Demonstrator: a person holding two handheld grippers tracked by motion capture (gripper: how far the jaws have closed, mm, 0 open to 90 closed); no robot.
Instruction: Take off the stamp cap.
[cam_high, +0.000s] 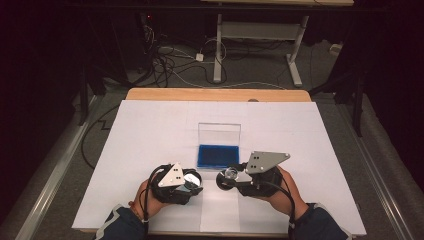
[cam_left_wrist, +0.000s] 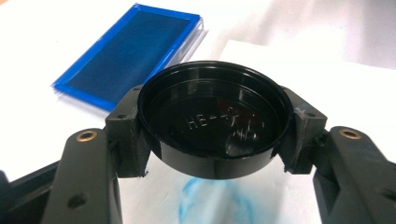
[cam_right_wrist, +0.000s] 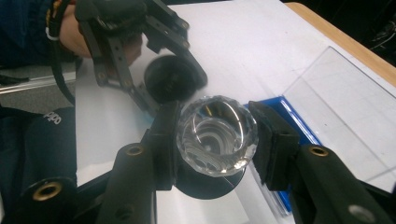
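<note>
Nearest, both grippers held low over the front of the desk (cam_high: 150, 125), facing each other; left gripper (cam_left_wrist: 212, 140) has its fingers (cam_left_wrist: 128, 140) clamped on a black round lid (cam_left_wrist: 212, 119), gripped by the rim w/ hollow side up, prob. so it can go back on squarely; right gripper (cam_right_wrist: 217, 135) fingers (cam_right_wrist: 273, 144) pinch a clear faceted jar (cam_right_wrist: 217, 133) on a black base, mouth open & kept upright; lid & jar apart, near each other; farther back, a blue tray (cam_high: 218, 156) w/ clear lid (cam_high: 219, 134) standing open.
</note>
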